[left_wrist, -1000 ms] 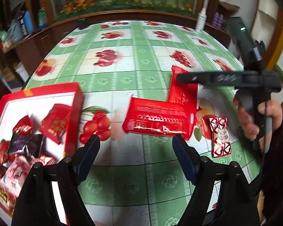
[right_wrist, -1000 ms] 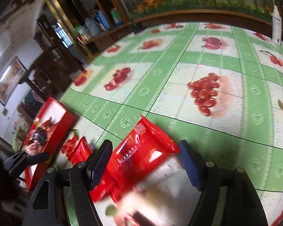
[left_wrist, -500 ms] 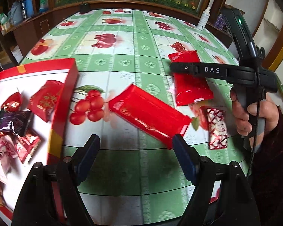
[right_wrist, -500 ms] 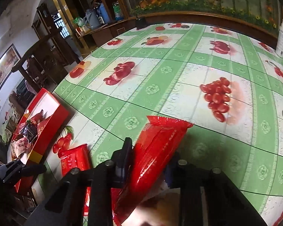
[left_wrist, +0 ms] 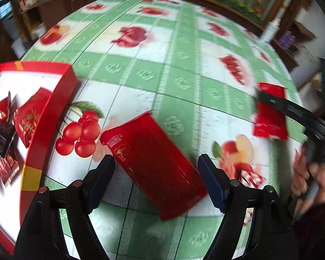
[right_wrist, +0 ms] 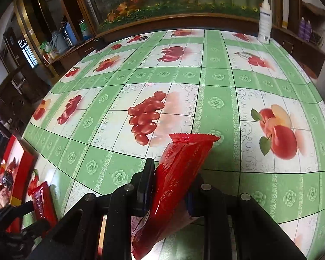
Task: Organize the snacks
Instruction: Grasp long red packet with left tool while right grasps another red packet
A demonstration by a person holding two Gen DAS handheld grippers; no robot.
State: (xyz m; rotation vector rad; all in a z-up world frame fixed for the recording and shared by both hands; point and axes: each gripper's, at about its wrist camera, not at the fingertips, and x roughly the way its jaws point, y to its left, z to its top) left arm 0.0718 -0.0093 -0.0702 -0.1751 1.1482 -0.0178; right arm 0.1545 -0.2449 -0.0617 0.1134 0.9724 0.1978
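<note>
Left gripper (left_wrist: 156,177) fingers wide astride the flat glossy red foil packet (left_wrist: 152,164), light, slippery, best pinched mid-width, while the right gripper (right_wrist: 169,191) clamps a crinkly red pouch (right_wrist: 177,186).

We are seeing a big red snack pack (left_wrist: 153,162) lying flat and slanted on the tabletop (left_wrist: 179,69), with a small white label near its upper left corner. A second red snack pack (right_wrist: 175,184) is standing tilted up off the tabletop, its zigzag top edge pointing up and away, and the right hand-held gripper (right_wrist: 169,186) is pinching it around the middle. A small red-and-white candy (left_wrist: 252,176) is lying flat near the tabletop's right edge. A red box (left_wrist: 52,117) is sitting at the left, and small red and dark snack bags (left_wrist: 30,117) are lying inside it in a loose pile.
</note>
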